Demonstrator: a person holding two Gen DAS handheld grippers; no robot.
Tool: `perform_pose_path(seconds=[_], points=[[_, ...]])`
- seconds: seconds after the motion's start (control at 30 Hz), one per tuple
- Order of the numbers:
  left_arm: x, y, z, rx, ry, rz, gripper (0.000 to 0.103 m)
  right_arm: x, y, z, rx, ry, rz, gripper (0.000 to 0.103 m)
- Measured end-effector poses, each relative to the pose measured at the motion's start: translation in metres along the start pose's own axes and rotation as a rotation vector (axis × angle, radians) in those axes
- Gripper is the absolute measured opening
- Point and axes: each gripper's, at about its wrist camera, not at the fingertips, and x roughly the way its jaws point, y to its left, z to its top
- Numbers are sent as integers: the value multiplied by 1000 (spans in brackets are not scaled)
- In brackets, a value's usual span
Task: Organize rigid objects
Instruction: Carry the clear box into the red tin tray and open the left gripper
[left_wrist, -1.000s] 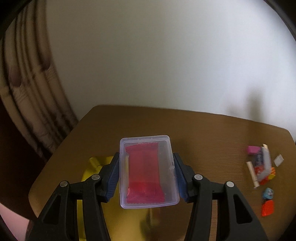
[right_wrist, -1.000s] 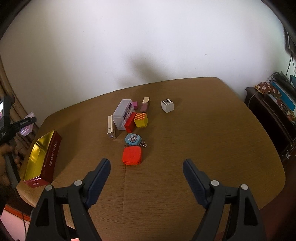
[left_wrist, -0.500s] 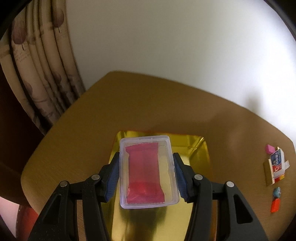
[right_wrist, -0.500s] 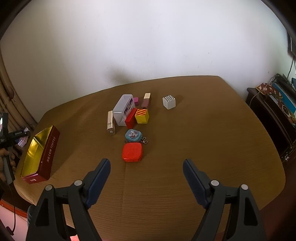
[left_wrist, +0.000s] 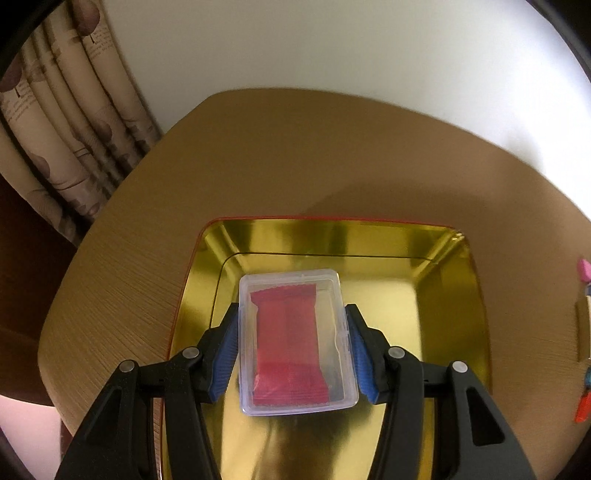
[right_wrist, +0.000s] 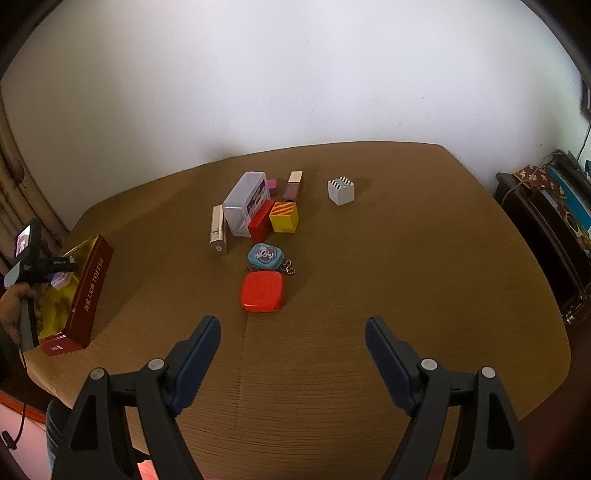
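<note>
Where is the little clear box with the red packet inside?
In the left wrist view, the clear box is pinched in the left gripper, right over the gold tin.

A gold-lined red rectangular tin (right_wrist: 85, 291) sits at the left edge of the brown wooden table (right_wrist: 406, 266), with a clear plastic case holding a red packet (left_wrist: 295, 341) over its inside. Near the table's middle and toward its far edge, a translucent plastic box (right_wrist: 243, 201) lies between a slim cream stick (right_wrist: 218, 229) on its left and a yellow striped cube (right_wrist: 283, 217) on its right. A white striped cube (right_wrist: 340, 190) stands apart to the right, and a red rounded square case (right_wrist: 263, 291) lies nearest the front edge, a blue keychain pouch (right_wrist: 265, 256) just behind it.
</note>
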Motion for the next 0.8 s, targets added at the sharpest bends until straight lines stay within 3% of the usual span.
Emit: perform_pose_path(seconds=[0.4,0.43,0.5,0.67,0.7,0.8], points=[[26,-17,9,-31,54,25,51,6,-1,-1,-5,18,-1,83],[25,-17,9,-41,51,28,53,7,-1,-1,-8,19,-2,83],[23,-16,8,-59,48,12,66,7,0,-1,-11,18,-2,83],[-11,-18,1,-88,-34,-48,71,11,1,-2,-25,20,10,83],[-28,-21,-3,-101,-79,-94,72,13,1,-3,-26,21,27,83],[-79,-47,-21,-96,-195,-173,85,22,0,-9,-38,27,85,83]])
